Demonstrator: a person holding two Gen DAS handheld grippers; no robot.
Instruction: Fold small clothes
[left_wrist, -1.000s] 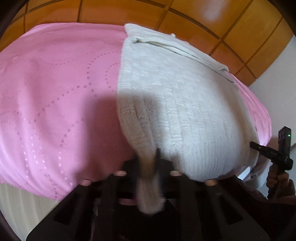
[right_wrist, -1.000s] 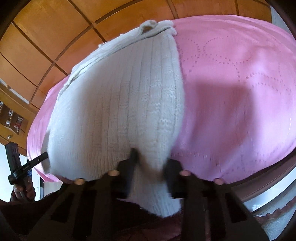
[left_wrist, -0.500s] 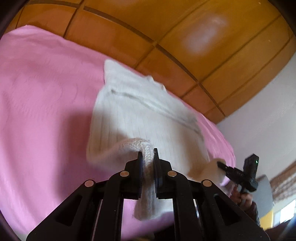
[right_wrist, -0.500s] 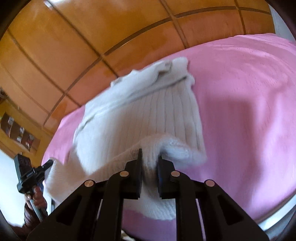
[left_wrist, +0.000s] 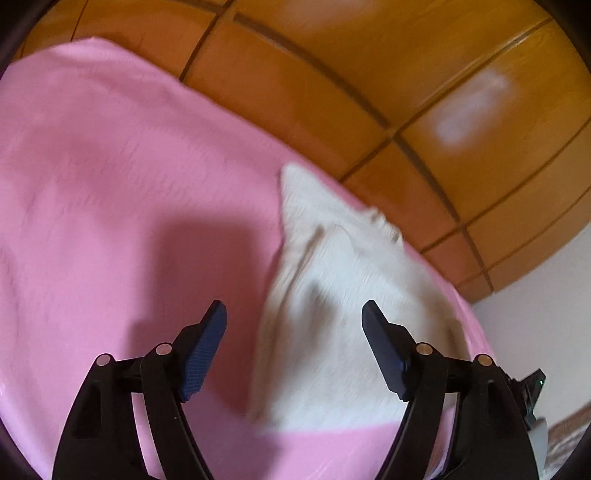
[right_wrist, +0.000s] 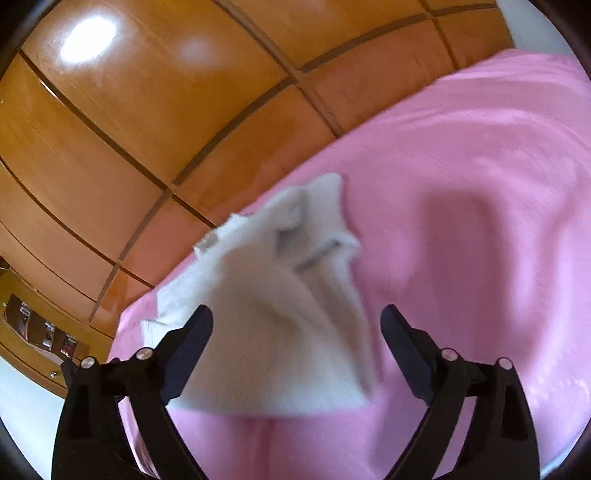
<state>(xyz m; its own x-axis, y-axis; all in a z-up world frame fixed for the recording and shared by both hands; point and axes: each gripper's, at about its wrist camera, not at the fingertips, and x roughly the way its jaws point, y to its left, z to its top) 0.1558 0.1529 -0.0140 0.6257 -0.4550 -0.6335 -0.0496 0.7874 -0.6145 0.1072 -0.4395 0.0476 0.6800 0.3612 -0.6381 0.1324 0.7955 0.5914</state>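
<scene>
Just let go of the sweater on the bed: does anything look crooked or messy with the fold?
The white sweater lies folded on the pink blanket, but its far corner looks rumpled and its edges uneven. Blur hides the detail. Nothing else stands out.

The left tongs tilt downward, their jaws spreading apart with nothing pinched between the blue pads. The right tongs tilt downward likewise, jaws also opening, both fingers clear of any grip.
</scene>
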